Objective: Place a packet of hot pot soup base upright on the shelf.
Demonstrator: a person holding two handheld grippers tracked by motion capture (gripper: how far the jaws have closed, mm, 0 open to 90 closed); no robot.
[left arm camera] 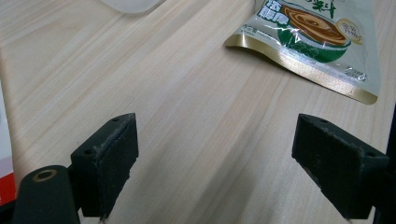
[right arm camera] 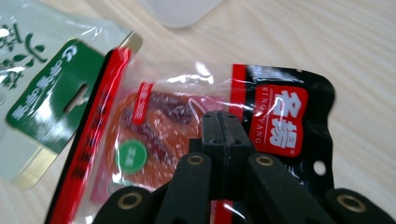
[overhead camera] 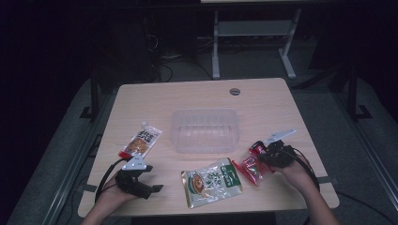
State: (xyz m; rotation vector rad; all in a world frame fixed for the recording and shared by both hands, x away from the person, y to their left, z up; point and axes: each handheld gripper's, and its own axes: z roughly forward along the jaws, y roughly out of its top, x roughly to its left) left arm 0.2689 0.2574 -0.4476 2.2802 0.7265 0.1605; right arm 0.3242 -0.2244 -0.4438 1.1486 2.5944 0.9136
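The right gripper (overhead camera: 263, 157) is pinching the red-and-black snack packet (overhead camera: 252, 165); in the right gripper view its two jaws are standing pressed together on the clear film of this packet (right arm camera: 187, 121). The packet is lying on the wooden table (overhead camera: 197, 96), to the right of the clear plastic tray (overhead camera: 205, 130) and nearer the person than the tray's front right corner. The packet's left edge is sitting just beside, possibly overlapping, the top right corner of the green-and-white sauce pouch (overhead camera: 211, 182), which is lying flat directly in front of the tray on the person's side.

The left gripper (overhead camera: 149, 180) is being held over the table's near edge, to the left of the tray and closer to the person. Its jaws are standing wide apart with bare wood between them, and the black pads (left arm camera: 109, 163) are gripping nothing. In the left gripper view the sauce pouch (left arm camera: 322, 42) is lying ahead of the jaws.

An orange-and-white spouted pouch (overhead camera: 141, 140) is lying on the table left of the tray, apart from it.
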